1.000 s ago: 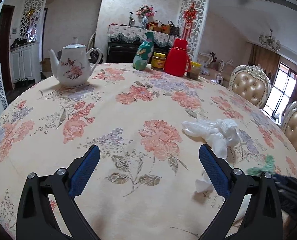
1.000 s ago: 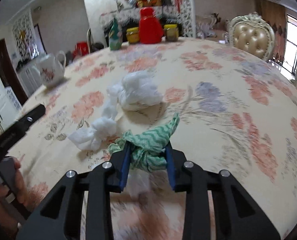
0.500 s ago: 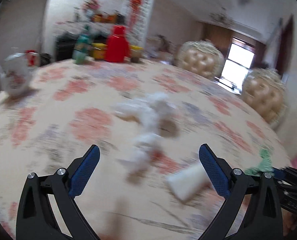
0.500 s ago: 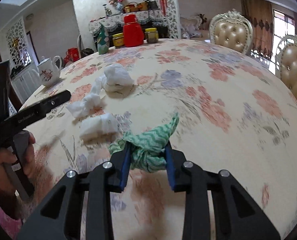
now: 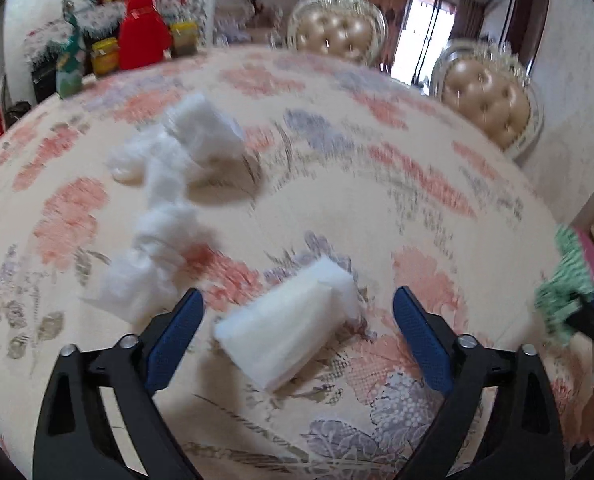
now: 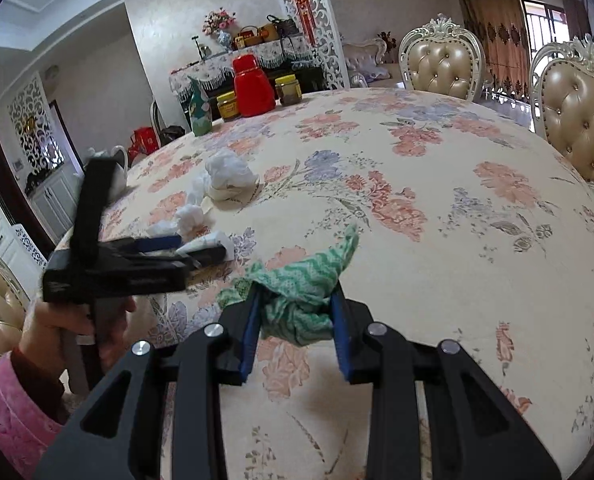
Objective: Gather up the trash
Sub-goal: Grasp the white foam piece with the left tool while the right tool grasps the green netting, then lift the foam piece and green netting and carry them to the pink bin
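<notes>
My left gripper [image 5: 295, 334] is open, its jaws on either side of a white folded tissue wad [image 5: 287, 334] lying on the floral tablecloth [image 5: 417, 184]. More crumpled white tissues [image 5: 157, 236] and a bigger white wad [image 5: 205, 128] lie beyond it to the left. In the right wrist view the left gripper [image 6: 189, 248] reaches over the same wad [image 6: 209, 242]. My right gripper [image 6: 295, 320] is shut on a green patterned cloth [image 6: 301, 292], held above the table near its front edge; the cloth also shows at the right edge of the left wrist view [image 5: 565, 288].
A red thermos [image 6: 253, 86], two jars [image 6: 289, 90], and a green bottle [image 6: 200, 114] stand at the table's far edge, with a white teapot [image 6: 115, 162] on the left. Padded chairs [image 6: 443, 62] stand at the right. A person's hand [image 6: 53, 324] holds the left gripper.
My left gripper has swung right and forward from the teapot side until its open jaws straddle the folded tissue wad. The right gripper has drawn back toward the table's front with the green cloth.
</notes>
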`<state>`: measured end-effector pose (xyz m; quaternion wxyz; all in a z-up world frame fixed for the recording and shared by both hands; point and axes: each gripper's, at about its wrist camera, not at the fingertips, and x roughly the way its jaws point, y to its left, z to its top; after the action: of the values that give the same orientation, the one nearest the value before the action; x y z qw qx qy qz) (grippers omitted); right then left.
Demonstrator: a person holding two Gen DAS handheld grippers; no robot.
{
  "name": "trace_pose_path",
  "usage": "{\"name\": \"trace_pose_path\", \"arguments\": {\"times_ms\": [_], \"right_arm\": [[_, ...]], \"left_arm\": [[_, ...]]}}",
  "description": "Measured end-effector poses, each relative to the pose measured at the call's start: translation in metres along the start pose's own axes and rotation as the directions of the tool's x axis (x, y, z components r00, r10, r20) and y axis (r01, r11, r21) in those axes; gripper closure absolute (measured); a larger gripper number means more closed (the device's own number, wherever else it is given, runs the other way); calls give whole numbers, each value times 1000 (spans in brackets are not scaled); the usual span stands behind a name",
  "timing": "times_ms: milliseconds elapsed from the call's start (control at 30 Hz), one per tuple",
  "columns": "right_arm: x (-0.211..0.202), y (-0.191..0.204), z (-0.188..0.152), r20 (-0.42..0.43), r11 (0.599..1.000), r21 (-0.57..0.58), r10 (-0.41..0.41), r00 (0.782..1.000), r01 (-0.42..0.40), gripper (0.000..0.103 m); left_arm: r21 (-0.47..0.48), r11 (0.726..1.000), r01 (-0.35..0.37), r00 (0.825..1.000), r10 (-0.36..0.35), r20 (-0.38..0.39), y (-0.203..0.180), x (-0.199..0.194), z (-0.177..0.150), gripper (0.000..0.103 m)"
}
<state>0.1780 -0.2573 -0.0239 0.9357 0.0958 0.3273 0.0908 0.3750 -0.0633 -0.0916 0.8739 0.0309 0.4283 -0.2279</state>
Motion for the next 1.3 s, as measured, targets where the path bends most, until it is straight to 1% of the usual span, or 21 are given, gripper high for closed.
{"name": "trace_pose_path", "arguments": {"times_ms": [33,67,133,167,267,333,400,467,567,600,633,700,733,867,967,1133,1233,1300], "right_arm": [[-3,-1,0,5,1000,2,0,1000,0,72],[-6,-3,0,10,1000,5,0,1000,0,72],[-10,-8,-1,18,1000,14,1,1000,-2,72],[-11,-10,-1,21,1000,19,2,1000,-3,72],[-14,-18,-3,29,999,46,4,1000,-5,72],[-14,-22,-5,26,998,60,6,1000,-7,72],[-14,-23,-7,23,998,62,5,1000,-6,72],[-16,-23,-8,25,998,61,3,1000,-5,72],[-18,-24,-9,28,999,50,-8,1000,6,72],[-19,-25,-10,29,999,50,-10,1000,8,72],[-20,-26,-10,29,999,48,-12,1000,11,72],[-21,-27,-11,28,999,41,-20,999,19,72],[-21,-28,-11,26,999,37,-21,999,20,72],[-21,-26,-12,21,999,16,-35,999,35,72],[-21,-23,-13,22,999,1,-41,999,41,72],[-20,-18,-15,28,998,-23,-50,998,51,72],[-22,-16,-17,33,998,-38,-53,998,54,72],[-24,-14,-17,44,997,-46,-59,997,61,72]], "left_arm": [[5,1000,2,1000,-2,-11,-2,2,-1,31],[19,1000,2,1000,-2,-30,-7,3,-3,35],[72,997,-7,999,10,-40,-21,-1,-11,39],[101,995,2,999,3,-49,-30,-5,-17,39],[137,990,29,999,-22,-50,-45,-16,-30,39],[127,992,12,999,-8,-36,-46,-19,-31,39],[85,996,-18,999,20,-25,-41,-17,-26,39],[49,998,-28,999,30,-27,-38,-14,-22,39],[42,996,-85,995,87,-51,-40,-3,-21,40],[57,993,-106,993,109,-38,-44,-4,-22,50],[66,990,-122,992,124,-27,-47,-5,-23,64],[68,986,-151,988,151,-2,-52,-11,-25,64],[68,984,-167,986,165,27,-55,-18,-27,65],[29,984,-173,979,169,110,-63,-46,-35,65],[14,984,-177,969,171,181,-70,-69,-45,65],[-6,989,-149,960,146,238,-81,-92,-63,65],[-7,991,-134,952,131,276,-89,-102,-72,65],[-7,990,-139,944,135,300,-95,-107,-77,65]]}}
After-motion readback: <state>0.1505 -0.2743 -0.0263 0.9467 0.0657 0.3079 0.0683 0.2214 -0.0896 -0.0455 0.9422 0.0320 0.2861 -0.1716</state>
